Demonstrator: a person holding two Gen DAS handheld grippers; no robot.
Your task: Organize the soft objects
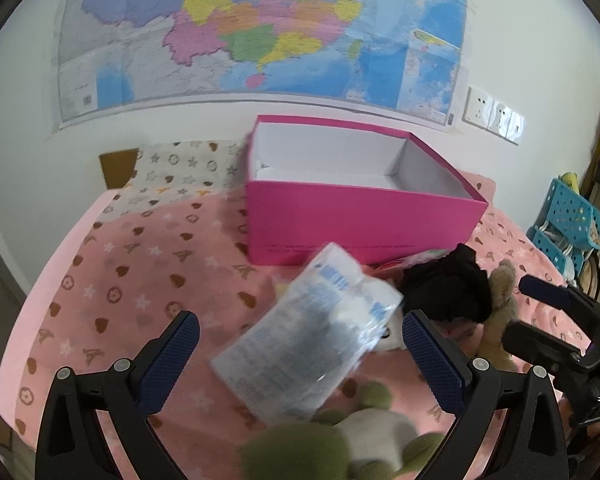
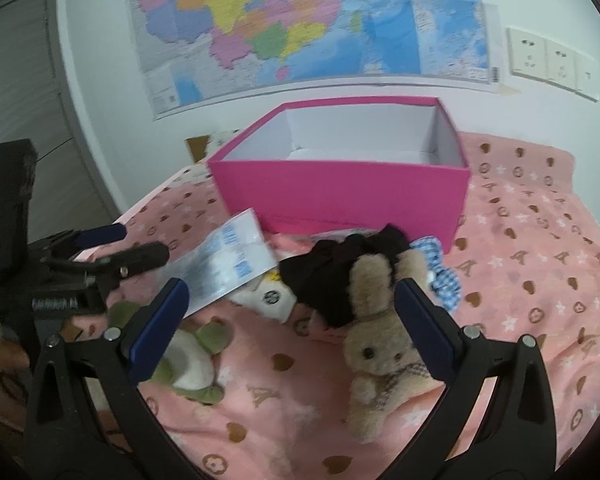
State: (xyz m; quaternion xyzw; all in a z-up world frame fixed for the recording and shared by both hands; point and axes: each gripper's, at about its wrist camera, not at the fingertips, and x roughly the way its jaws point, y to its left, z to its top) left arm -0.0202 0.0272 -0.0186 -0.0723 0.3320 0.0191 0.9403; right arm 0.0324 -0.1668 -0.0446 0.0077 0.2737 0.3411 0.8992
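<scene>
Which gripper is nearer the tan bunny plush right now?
Right. The right gripper is open with the tan bunny plush lying just ahead between its fingers. The left gripper is open over the plastic packet, with the bunny off to its right.

We see a white wall (image 1: 204, 120) behind the bed, and on it a large coloured map (image 1: 260, 28) with blue sea at its right part. To the right of the map sits a row of white wall sockets (image 2: 552, 64). The bed (image 1: 148, 272) carries a pink cover printed with brown hearts, white stars and rings; at its head lies a pale pillow (image 1: 180, 168) with a like pattern. In the right wrist view a grey door (image 2: 24, 120) stands at the left. At the far right of the left wrist view we find a blue perforated rack (image 1: 568, 220). The light is soft and even.
</scene>
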